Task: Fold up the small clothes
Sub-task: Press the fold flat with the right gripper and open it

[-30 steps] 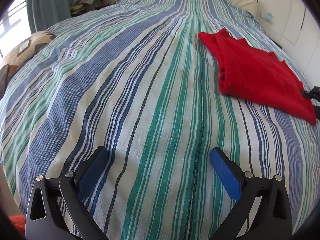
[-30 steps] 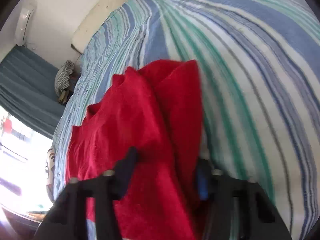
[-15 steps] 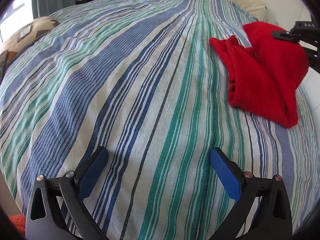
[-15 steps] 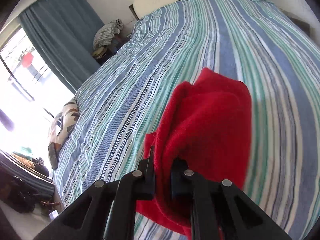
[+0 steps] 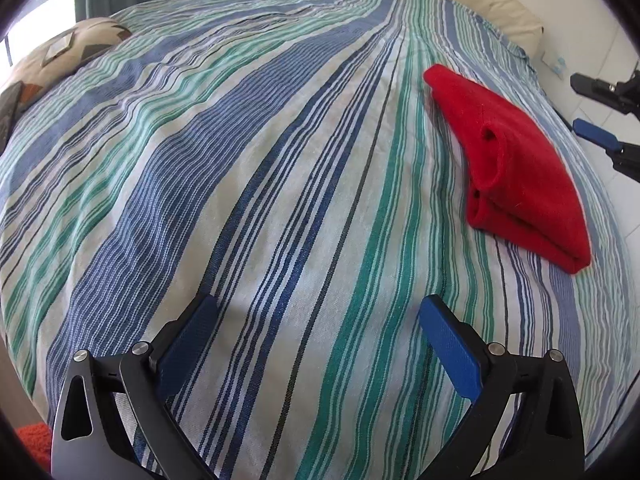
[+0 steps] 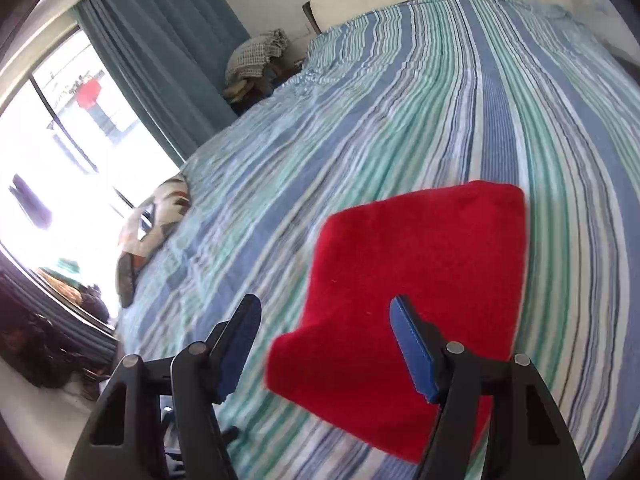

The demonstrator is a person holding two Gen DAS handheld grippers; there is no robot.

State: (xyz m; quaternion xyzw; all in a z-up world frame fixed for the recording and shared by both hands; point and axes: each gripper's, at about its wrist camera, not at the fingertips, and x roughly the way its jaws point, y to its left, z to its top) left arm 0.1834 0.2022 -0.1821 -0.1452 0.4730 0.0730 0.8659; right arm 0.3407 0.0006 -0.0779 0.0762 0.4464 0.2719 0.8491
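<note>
A small red garment (image 5: 516,168) lies folded in layers on the striped bedspread (image 5: 280,160), at the right side of the bed. In the right wrist view it (image 6: 420,280) is a flat red rectangle just beyond my fingers. My right gripper (image 6: 324,320) is open and empty, hovering over the garment's near edge; it also shows at the right edge of the left wrist view (image 5: 592,108). My left gripper (image 5: 316,320) is open and empty, low over bare bedspread, well to the left of the garment.
A patterned cushion (image 5: 60,52) lies at the bed's left edge, also in the right wrist view (image 6: 152,224). A pile of folded cloth (image 6: 256,60) sits by the blue curtain (image 6: 168,52) near the headboard. A bright window (image 6: 60,160) is on the left.
My right gripper carried the garment's end over, let go and opened. The garment now lies folded smaller and flat. My left gripper stayed open over the bedspread.
</note>
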